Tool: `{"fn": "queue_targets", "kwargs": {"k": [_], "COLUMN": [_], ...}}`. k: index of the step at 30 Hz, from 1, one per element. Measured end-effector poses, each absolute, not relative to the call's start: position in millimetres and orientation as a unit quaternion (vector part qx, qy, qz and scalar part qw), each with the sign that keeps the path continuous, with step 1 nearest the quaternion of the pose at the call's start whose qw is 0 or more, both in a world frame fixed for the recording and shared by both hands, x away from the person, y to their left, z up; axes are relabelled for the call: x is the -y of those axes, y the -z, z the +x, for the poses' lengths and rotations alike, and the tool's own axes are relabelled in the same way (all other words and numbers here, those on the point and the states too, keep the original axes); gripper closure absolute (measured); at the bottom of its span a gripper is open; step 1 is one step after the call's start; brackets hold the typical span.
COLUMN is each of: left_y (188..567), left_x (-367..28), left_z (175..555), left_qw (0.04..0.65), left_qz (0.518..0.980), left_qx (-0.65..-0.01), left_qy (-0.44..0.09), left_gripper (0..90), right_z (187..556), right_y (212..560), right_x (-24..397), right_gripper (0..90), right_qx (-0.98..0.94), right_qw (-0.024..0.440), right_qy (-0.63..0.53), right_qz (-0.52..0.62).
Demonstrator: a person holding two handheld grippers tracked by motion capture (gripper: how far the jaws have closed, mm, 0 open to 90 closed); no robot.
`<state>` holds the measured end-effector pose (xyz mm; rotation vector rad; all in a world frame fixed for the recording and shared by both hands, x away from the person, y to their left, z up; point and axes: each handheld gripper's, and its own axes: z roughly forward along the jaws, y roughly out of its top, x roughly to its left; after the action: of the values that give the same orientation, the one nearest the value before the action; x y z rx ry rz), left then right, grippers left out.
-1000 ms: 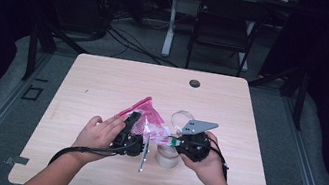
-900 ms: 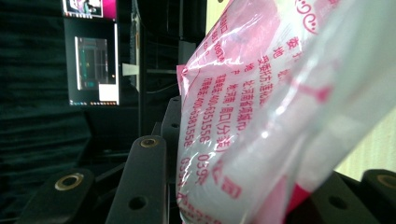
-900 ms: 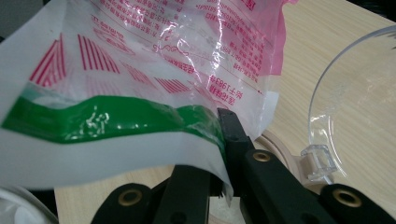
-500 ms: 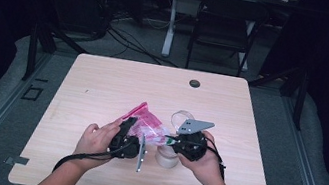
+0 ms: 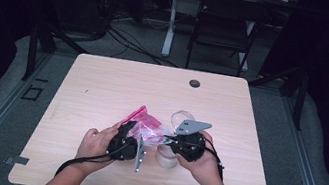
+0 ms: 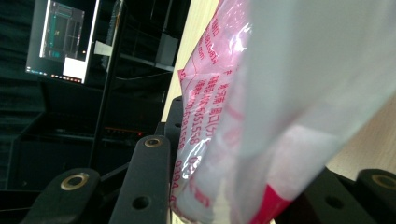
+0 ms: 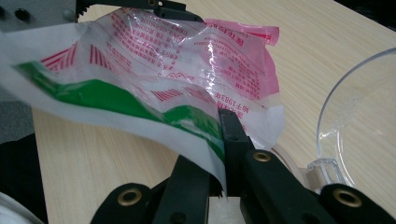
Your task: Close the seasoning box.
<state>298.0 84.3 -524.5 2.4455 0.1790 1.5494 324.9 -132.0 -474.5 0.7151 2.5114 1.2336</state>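
Observation:
A crinkly plastic bag (image 5: pixel 146 126), pink and clear with red print and a green band, hangs between both grippers over the front middle of the table (image 5: pixel 102 87). My left gripper (image 5: pixel 132 129) holds its pink end. The bag (image 6: pixel 261 116) sits between those jaws, which have just been closing further on it (image 6: pixel 243 182). My right gripper (image 5: pixel 165 139) is shut on the bag's white and green edge (image 7: pixel 201 135), pinched at the tips (image 7: pixel 225 140). Its grey plate (image 5: pixel 192 126) points up.
A clear round plastic bowl (image 5: pixel 182 118) (image 7: pixel 359 116) lies just behind the right gripper. A pale round cup (image 5: pixel 165 157) stands under the grippers. A black grommet (image 5: pixel 195 83) sits at the table's far side, and a chair (image 5: pixel 224 26) stands beyond it.
My left hand has sunk a little and come toward the person, and the bag's pink end has dropped with it. The right hand has stayed put.

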Motion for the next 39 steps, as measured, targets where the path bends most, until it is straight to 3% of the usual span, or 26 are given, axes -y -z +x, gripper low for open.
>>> {"fn": "queue_targets", "kwargs": {"k": [13, 26, 39], "left_y": [533, 545, 552], "left_x": [-88, -93, -97], "left_z": [299, 309, 318], "left_qw": [0.152, 0.226, 0.253], "left_qz": [0.848, 0.865, 0.881], "left_qx": [-0.092, -0.146, -0.179], "left_qy": [-0.500, -0.424, -0.358], "left_gripper": [72.8, 73.7, 74.5], "right_z": [322, 324, 327], "right_y": [473, 471, 472], "right_x": [129, 133, 133], "right_gripper": [90.0, 87.6, 64.6], "right_qx": [-0.866, -0.857, -0.837], "right_qw": [0.138, 0.124, 0.120], "right_qy": [-0.416, -0.437, -0.469], "right_qz": [0.241, 0.243, 0.254]}}
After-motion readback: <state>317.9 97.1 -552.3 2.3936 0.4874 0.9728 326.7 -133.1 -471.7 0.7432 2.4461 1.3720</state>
